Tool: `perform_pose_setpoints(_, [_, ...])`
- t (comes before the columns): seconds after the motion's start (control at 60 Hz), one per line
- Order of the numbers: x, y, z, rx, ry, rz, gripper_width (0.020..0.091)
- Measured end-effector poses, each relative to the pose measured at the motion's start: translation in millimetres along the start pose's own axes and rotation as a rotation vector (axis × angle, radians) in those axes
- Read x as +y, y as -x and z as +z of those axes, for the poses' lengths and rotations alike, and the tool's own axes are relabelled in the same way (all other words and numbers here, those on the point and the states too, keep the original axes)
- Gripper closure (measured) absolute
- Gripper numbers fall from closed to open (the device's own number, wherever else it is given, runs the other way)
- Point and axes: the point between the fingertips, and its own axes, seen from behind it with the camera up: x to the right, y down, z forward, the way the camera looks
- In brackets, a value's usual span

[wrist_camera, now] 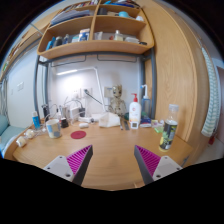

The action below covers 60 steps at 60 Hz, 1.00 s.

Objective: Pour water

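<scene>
Gripper (112, 160) fingers stand apart, magenta pads facing, nothing between them. The white plastic bottle with red cap (134, 112) stands upright well beyond them, near the wooden surface's (110, 145) far edge. A clear tumbler (168, 135) stands at right. Bare wood lies ahead.

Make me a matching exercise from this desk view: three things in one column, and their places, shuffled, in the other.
Things:
1. white spray bottle
2. red coaster
3. wooden shelf

Places:
A. flat on the desk, ahead of the left finger
B. mounted on the wall above the desk
C. upright near the back of the desk, beyond the open hand-held gripper

Pairs: 1-C, 2-A, 3-B
</scene>
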Motion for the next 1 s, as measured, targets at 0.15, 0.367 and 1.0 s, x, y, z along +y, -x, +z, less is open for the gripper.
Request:
perform_pose_setpoints(0.15, [37,-81,9,0.056,0.042,0.023,0.0248])
perform_pose_setpoints(0.367, [20,-173,32,0.125,-0.046,0.002,0.0253])
perform_pose_setpoints(1.0, [-27,-220,125,0.066,-0.130,-0.028,0.0724])
